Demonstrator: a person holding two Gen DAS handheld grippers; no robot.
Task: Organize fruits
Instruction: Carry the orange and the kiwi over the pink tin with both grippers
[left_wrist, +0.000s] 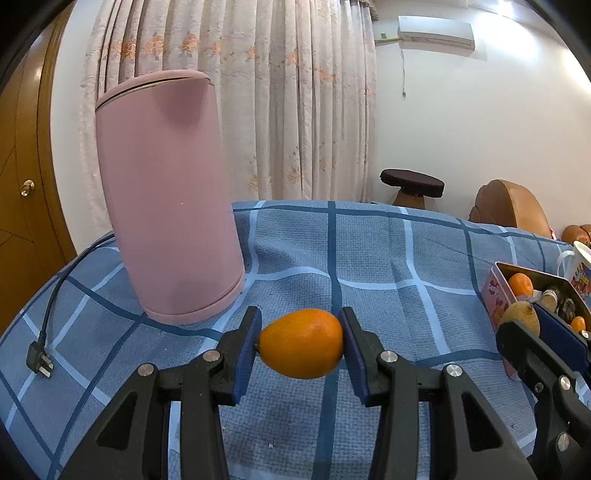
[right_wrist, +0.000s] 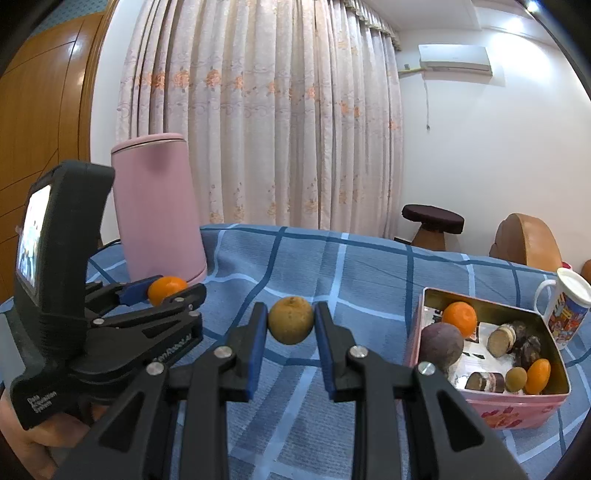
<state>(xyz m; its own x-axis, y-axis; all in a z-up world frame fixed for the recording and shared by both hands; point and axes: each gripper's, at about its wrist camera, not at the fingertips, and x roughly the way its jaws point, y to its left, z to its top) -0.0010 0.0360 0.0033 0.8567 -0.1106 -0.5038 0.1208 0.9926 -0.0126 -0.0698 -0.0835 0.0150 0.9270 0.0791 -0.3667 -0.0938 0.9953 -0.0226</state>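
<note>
A table draped in a blue checked cloth (right_wrist: 369, 266) fills the foreground, with a flowered curtain (right_wrist: 258, 129) behind it; on that cloth the work is being done. The left gripper (left_wrist: 301, 343) is closed on an orange fruit (left_wrist: 301, 344), pinched end to end between the blue pads (left_wrist: 246, 350) and held clear of the cloth; the right gripper (right_wrist: 290, 325) is clamped on a brownish round fruit (right_wrist: 290, 320), likewise lifted. Just beyond the left gripper a tall pink kettle (left_wrist: 166, 192) stands, its cord (left_wrist: 48, 306) trailing loose; well to the right the pink tin (right_wrist: 517, 410) sits, already holding an orange, a purple fruit and several smaller pieces (some cannot be identified), with a lidded mug (right_wrist: 567, 314) just behind it. A slip is judged the main risk; both fruits are round and smooth, gripped only at two small contact areas, so a quick swing could let one roll out and off the table edge. The tin is crowded; a fruit dropped from height could bounce out, and the mug could be knocked by a wide approach.
</note>
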